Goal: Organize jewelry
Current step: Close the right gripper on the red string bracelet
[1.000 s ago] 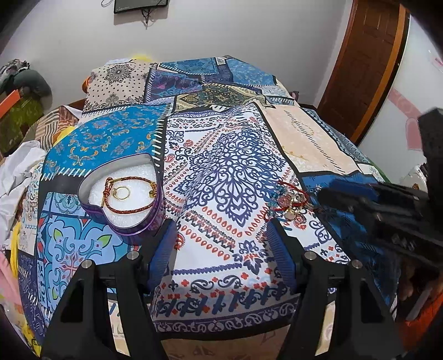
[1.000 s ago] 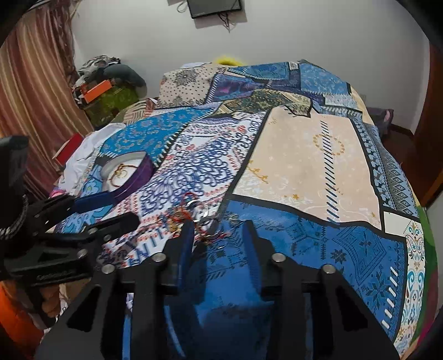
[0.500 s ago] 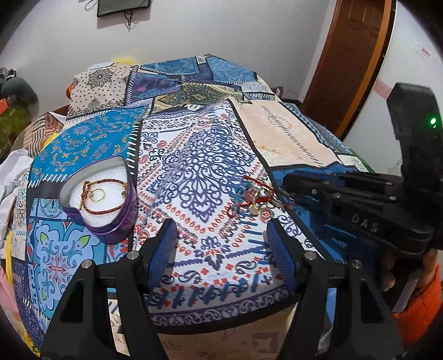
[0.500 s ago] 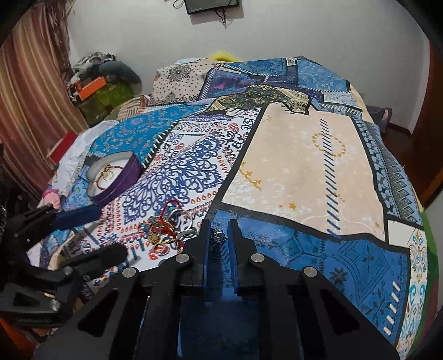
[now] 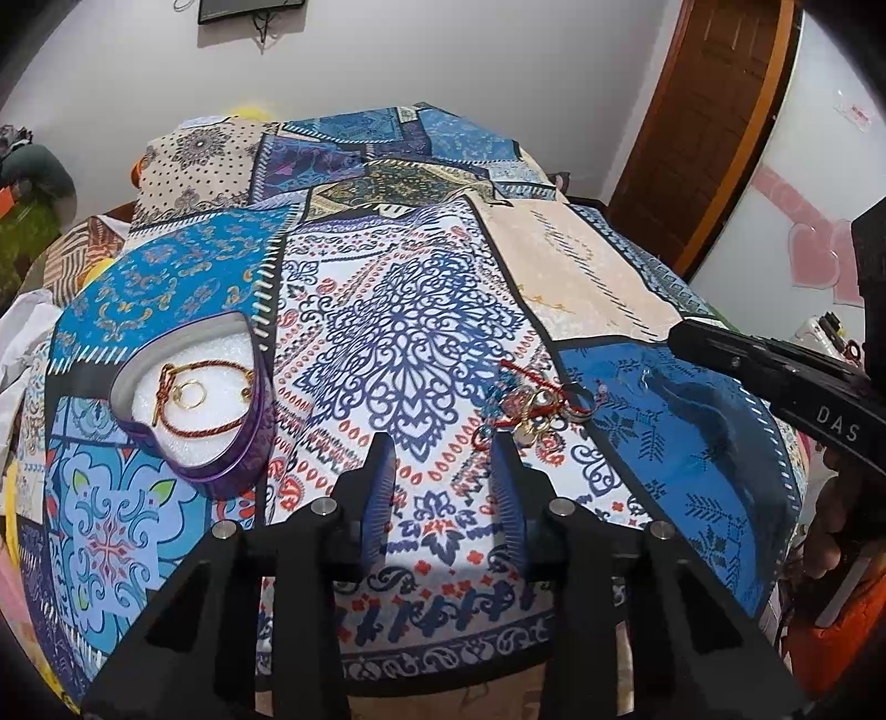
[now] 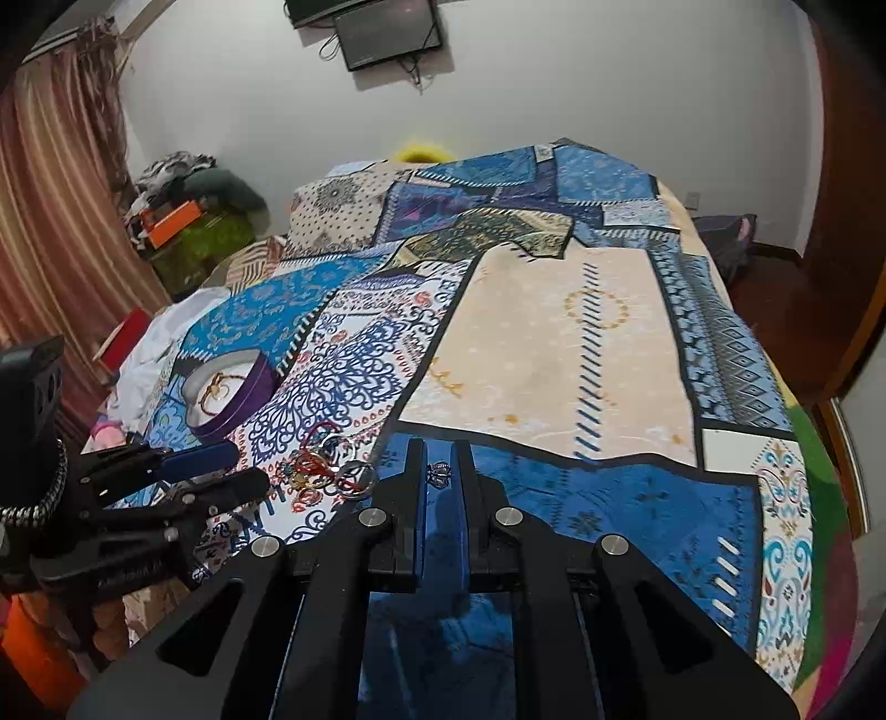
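A purple heart-shaped tin [image 5: 188, 412] with white foam holds a red cord bracelet and a gold ring; it also shows in the right wrist view [image 6: 230, 396]. A tangled pile of jewelry [image 5: 531, 407], red cords, rings and beads, lies on the patterned bedspread; it also shows in the right wrist view [image 6: 326, 468]. My right gripper [image 6: 439, 471] is shut on a small silver ring [image 6: 440, 473], lifted just right of the pile. My left gripper [image 5: 443, 459] is open and empty, just short of the pile.
The patchwork bedspread [image 6: 554, 332] covers the whole bed. A pile of clothes and boxes [image 6: 188, 216] sits at the far left by a striped curtain. A wooden door [image 5: 714, 122] stands at the right. A screen [image 6: 387, 30] hangs on the wall.
My right gripper closed on a small silver ring beside the pile and lifted it. My left gripper narrowed somewhat and shifted, so the pile sits nearer its right finger.
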`<act>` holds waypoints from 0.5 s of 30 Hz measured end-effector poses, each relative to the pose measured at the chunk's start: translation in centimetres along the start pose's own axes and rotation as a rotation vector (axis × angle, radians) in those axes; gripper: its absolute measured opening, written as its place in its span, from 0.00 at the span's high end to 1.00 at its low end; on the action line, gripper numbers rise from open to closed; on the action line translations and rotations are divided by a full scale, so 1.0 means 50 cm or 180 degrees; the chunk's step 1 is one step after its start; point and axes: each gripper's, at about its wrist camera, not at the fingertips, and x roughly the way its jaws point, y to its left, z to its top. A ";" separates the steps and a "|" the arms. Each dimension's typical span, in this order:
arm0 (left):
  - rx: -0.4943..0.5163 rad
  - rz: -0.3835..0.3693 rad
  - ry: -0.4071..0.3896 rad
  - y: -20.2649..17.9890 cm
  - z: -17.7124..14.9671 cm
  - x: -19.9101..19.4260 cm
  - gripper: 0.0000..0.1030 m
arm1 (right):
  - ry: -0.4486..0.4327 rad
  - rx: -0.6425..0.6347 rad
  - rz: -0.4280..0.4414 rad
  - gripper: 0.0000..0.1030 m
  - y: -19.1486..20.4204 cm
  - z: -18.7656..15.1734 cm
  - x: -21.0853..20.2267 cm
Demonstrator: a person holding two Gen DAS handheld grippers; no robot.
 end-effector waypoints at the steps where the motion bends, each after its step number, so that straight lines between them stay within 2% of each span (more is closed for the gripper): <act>1: 0.0026 -0.0022 0.0010 -0.003 0.002 0.004 0.69 | -0.0019 0.0014 -0.0016 0.93 -0.003 0.001 -0.003; 9: 0.0085 -0.0073 -0.0001 -0.017 0.013 0.031 0.73 | -0.0037 -0.0055 -0.0065 0.93 0.004 -0.004 -0.009; 12: 0.0092 -0.0096 -0.0014 -0.020 0.016 0.039 0.86 | -0.0040 -0.0053 -0.0047 0.93 0.008 -0.006 -0.009; 13: 0.0092 -0.0111 -0.0021 -0.020 0.016 0.040 0.94 | -0.0045 -0.0048 -0.0039 0.93 0.010 -0.005 -0.009; 15: 0.0088 -0.0156 -0.0028 -0.019 0.017 0.042 0.94 | -0.0050 -0.0047 -0.0030 0.93 0.012 -0.005 -0.011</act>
